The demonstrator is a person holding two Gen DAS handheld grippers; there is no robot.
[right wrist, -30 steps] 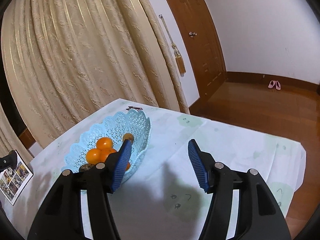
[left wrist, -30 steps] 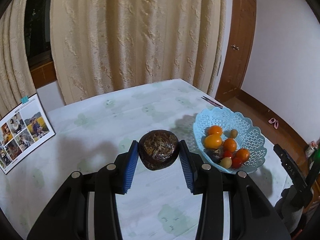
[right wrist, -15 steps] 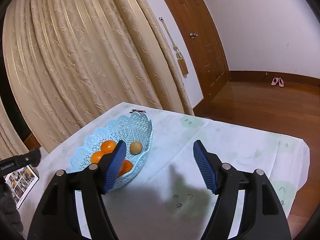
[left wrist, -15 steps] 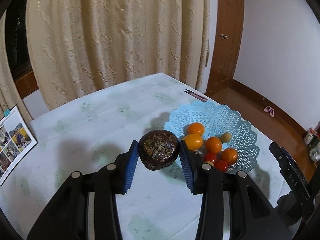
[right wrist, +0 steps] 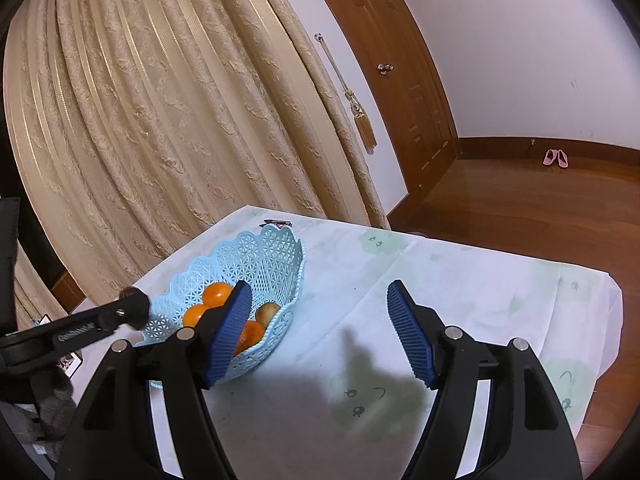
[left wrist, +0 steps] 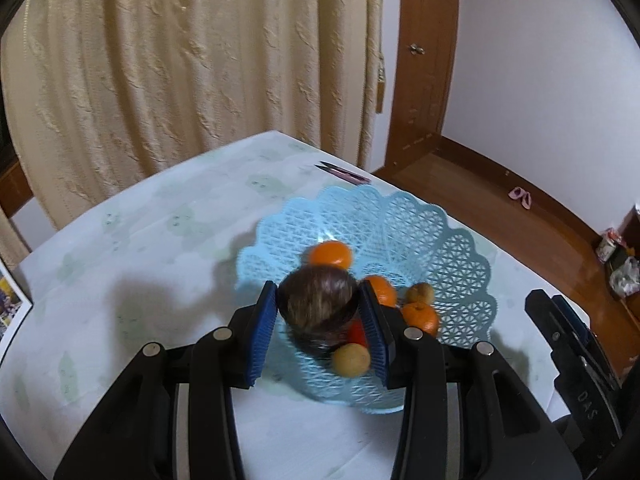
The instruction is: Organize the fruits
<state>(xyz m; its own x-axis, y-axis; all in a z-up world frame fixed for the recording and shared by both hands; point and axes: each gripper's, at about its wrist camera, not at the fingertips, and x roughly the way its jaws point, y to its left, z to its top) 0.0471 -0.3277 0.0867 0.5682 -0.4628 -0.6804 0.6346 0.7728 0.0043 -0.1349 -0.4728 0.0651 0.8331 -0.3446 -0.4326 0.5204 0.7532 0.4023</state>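
1. The left tool [left wrist: 318,316] grips a dark brown round fruit [left wrist: 318,300] between its blue pads, held above the light blue lattice basket [left wrist: 452,248]
2. In the basket lie oranges [left wrist: 331,254], a red fruit and small tan fruits [left wrist: 352,360]
3. The right tool [right wrist: 320,334] has just been spreading; it gapes with nothing between its pads, over the bench [right wrist: 480,280] right of the basket

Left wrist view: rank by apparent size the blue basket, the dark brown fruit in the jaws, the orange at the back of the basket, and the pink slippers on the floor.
1. blue basket
2. dark brown fruit, though it is nearest the camera and blurred, which inflates it
3. orange at the back of the basket
4. pink slippers, far off, so true size is unsure
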